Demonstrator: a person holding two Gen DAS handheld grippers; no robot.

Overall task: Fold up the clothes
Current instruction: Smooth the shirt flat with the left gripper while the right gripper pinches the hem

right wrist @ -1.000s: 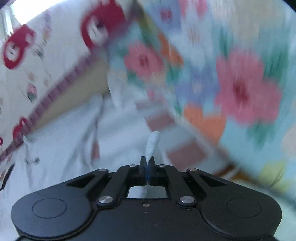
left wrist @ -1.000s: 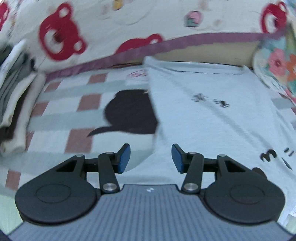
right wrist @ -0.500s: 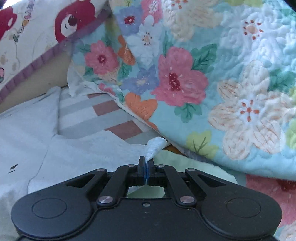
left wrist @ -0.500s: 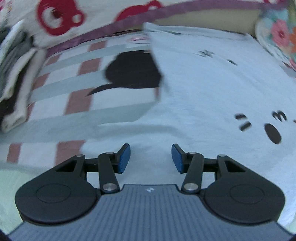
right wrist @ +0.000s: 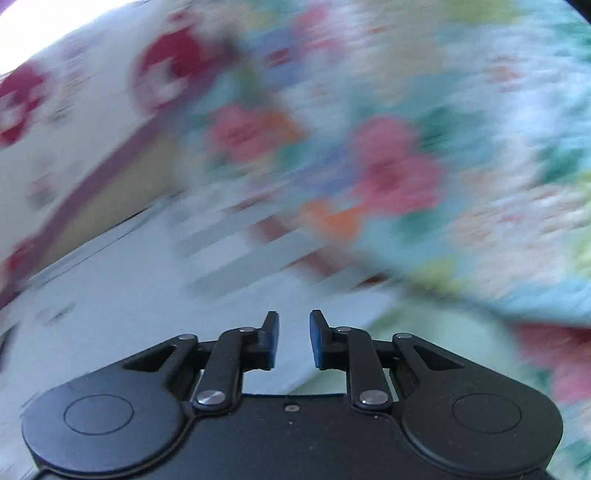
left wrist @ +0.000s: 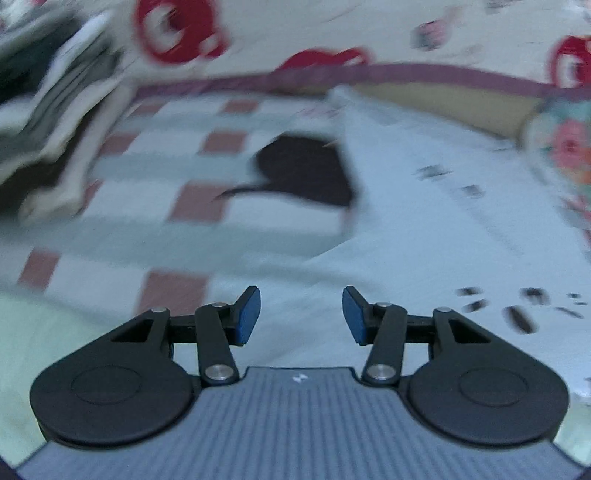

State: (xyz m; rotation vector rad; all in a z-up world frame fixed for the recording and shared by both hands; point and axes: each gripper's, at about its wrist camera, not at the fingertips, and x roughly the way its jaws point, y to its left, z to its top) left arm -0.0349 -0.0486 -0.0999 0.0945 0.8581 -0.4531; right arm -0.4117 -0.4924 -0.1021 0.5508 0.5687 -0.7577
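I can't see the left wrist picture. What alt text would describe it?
A pale grey T-shirt lies spread on a checked bedsheet, seen over the open, empty left tongs. A blurred stack of folded clothes sits at far left, with a bear-print cushion behind.

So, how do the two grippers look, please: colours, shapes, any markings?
Both are black linkage mechanisms with round discs, silver pivot pins and blue pads. The left gripper sits on a ribbed grey body with a small white mark; the right gripper sits on a plain black body.
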